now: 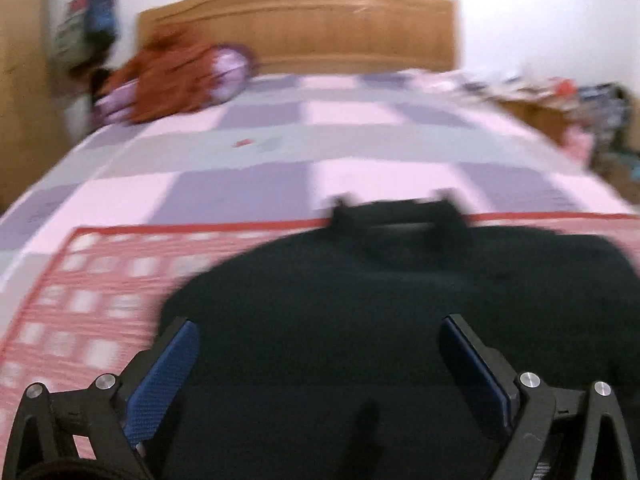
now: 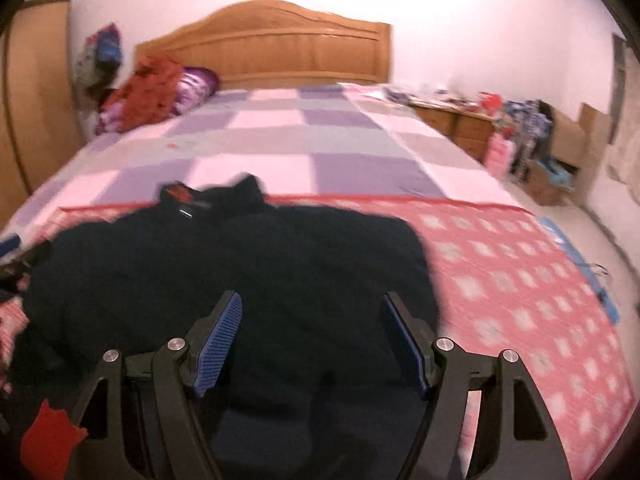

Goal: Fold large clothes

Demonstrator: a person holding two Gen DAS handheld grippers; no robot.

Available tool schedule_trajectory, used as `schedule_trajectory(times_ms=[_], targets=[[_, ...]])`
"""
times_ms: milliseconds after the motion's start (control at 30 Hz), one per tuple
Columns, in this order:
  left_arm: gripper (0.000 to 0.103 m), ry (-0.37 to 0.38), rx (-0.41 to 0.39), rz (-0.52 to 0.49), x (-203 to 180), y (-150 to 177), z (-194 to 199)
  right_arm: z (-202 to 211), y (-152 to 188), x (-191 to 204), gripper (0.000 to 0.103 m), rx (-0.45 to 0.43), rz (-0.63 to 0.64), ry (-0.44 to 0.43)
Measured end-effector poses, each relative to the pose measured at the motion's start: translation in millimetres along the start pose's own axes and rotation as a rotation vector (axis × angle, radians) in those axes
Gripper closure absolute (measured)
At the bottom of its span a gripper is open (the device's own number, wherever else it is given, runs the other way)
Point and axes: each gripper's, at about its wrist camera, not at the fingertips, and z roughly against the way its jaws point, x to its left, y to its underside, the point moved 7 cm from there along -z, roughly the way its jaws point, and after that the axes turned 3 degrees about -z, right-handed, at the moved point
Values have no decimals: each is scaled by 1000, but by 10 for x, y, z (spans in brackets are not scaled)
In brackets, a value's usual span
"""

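While both views are smeared with blur, I can see my left tool (image 1: 318, 332) spread wide with nothing between its blue pads (image 1: 168, 376), hanging over the black garment (image 1: 360, 300). My right tool (image 2: 312, 312) is likewise parted and holds nothing, its pads (image 2: 218, 340) above the same black garment (image 2: 240, 264).

The garment lies on the red patterned blanket (image 2: 520, 280) at the foot end of the bed (image 2: 280, 140), its collar (image 2: 208, 196) pointing toward the wooden headboard (image 2: 272, 44). The blanket stretches out to the right of the garment in my right view and to the left of it (image 1: 80, 300) in my left view. Beyond the garment, the checked purple and pink cover (image 1: 280, 152) runs up to the headboard (image 1: 304, 20), where a rust-red heap (image 1: 168, 72) sits at the left corner.
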Motion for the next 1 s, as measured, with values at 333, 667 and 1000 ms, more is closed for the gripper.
schedule_trajectory(times_ms=[333,667,1000], targets=[[0,38,238,85,644,538,-1003,-1178,183,522,39,179,102,-35],[0,17,114,61,767,257,-670,-1422,195,-210,35,200,184,127],[0,61,332,85,906,695,-1192,-1433,213,-362,31,225,128,144]])
